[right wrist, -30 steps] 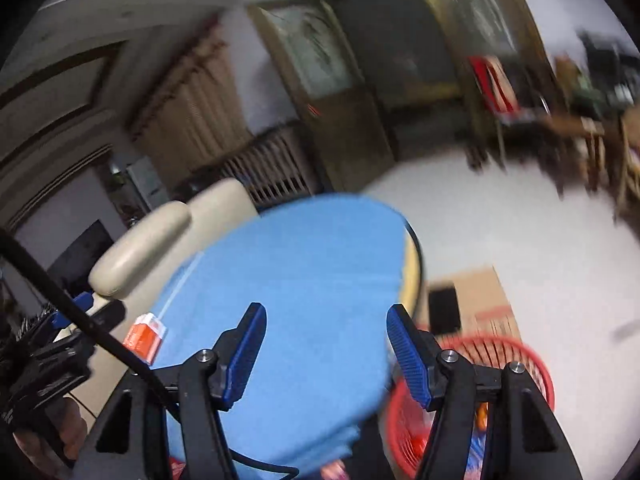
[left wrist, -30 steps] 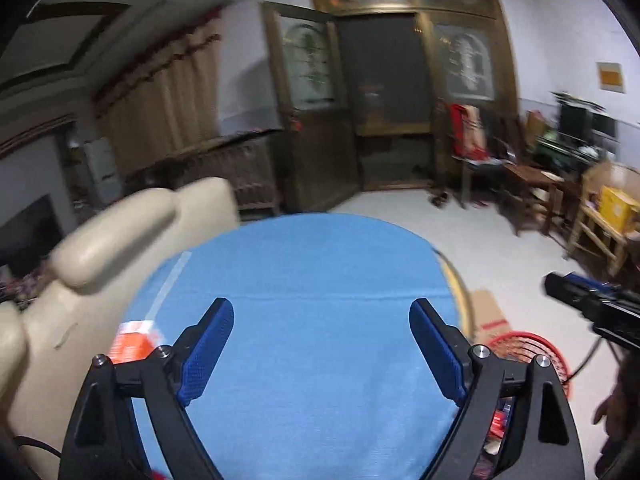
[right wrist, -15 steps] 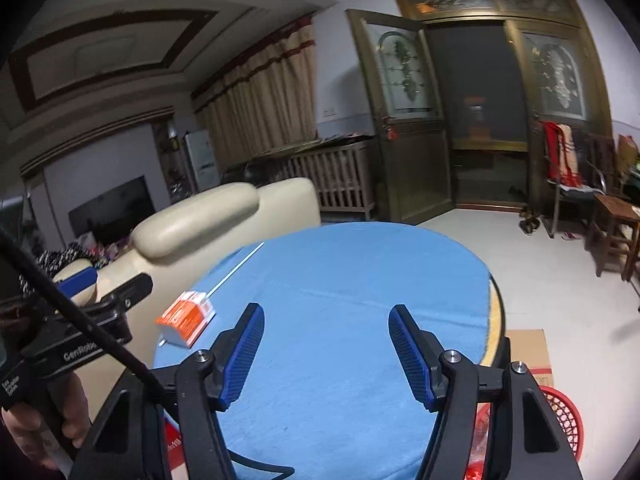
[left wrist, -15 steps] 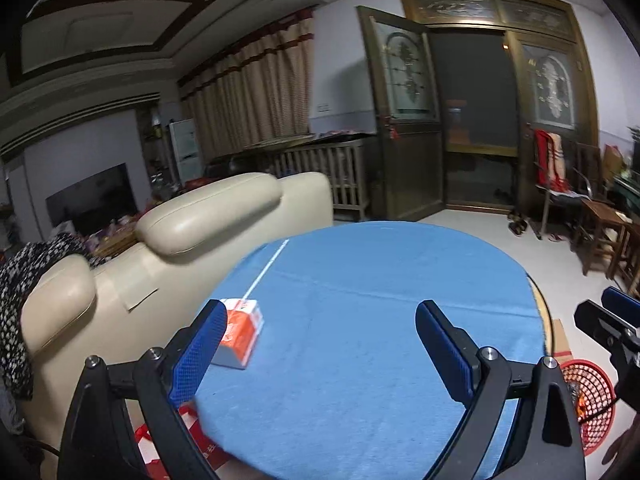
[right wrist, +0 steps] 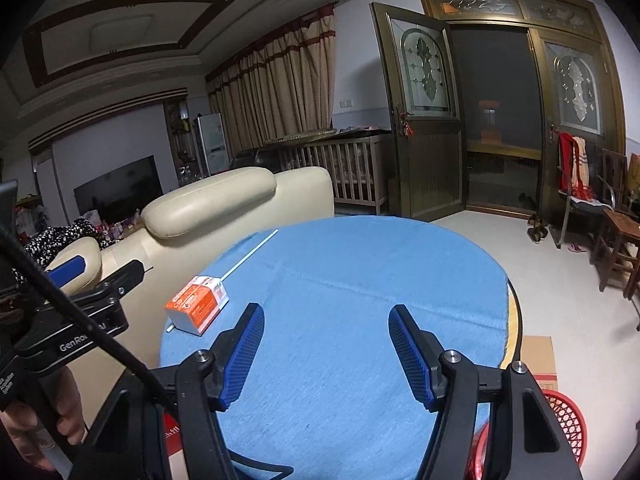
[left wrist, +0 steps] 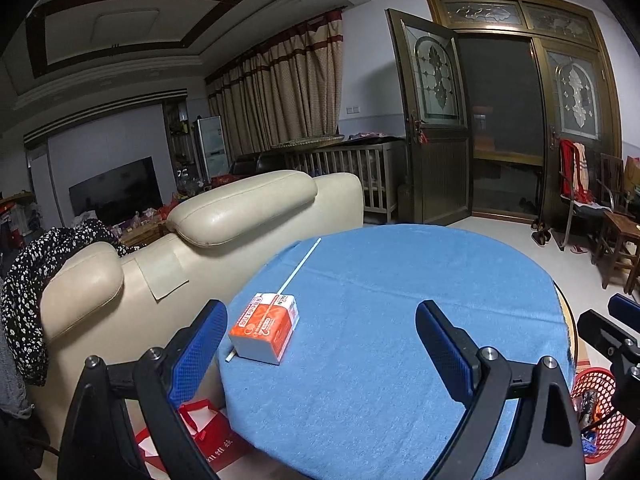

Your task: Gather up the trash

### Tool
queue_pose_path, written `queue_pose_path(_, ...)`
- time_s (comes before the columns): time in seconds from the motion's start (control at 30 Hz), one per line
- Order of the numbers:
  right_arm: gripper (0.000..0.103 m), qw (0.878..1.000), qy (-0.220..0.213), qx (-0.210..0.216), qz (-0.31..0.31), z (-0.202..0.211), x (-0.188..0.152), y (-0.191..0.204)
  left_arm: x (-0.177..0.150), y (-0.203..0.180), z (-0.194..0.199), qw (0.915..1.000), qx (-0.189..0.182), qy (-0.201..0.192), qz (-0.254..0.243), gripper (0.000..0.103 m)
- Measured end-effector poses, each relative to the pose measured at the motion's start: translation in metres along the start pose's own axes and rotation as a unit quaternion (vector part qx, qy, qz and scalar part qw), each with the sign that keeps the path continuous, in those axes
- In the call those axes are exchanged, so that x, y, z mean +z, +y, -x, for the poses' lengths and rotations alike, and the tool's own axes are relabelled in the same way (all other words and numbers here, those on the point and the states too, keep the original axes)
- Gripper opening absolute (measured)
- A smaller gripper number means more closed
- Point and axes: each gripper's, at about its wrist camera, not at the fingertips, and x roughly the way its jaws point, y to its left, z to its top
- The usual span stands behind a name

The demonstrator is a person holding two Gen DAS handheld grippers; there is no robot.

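A: Left gripper (left wrist: pixel 318 344) — jaws?
B: Wide apart, nothing between the pads. It hangs over the near left part of the round table under a blue cloth (left wrist: pixel 400 300).
A: Right gripper (right wrist: pixel 326 350)?
B: Jaws apart too, narrower than the left, empty. Over the near middle of the cloth.
A: The trash?
B: An orange-and-white carton (left wrist: pixel 265 327) lying flat near the table's left edge, just right of the left gripper's left finger, not touching it. A thin white stick (left wrist: pixel 301 262) runs under or behind it toward the far left rim; cannot tell which.
A: Where would it go?
B: A red mesh basket (left wrist: pixel 598 384) stands on the floor to the near right of the table, some litter inside.
A: Surroundings?
B: Cream sofa (left wrist: pixel 224 216) just left of the table. Red bag (left wrist: pixel 200 432) on the floor beneath the table's near left edge.
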Motion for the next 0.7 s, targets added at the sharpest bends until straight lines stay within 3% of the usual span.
queue_pose_path(0.7,0.068,1.000,0.007,0.002,0.009,-0.0045,0.0033,0.0078,-0.0043,0.0062,0.0023,1.0000,-0.005,0.005,0.003,0.095)
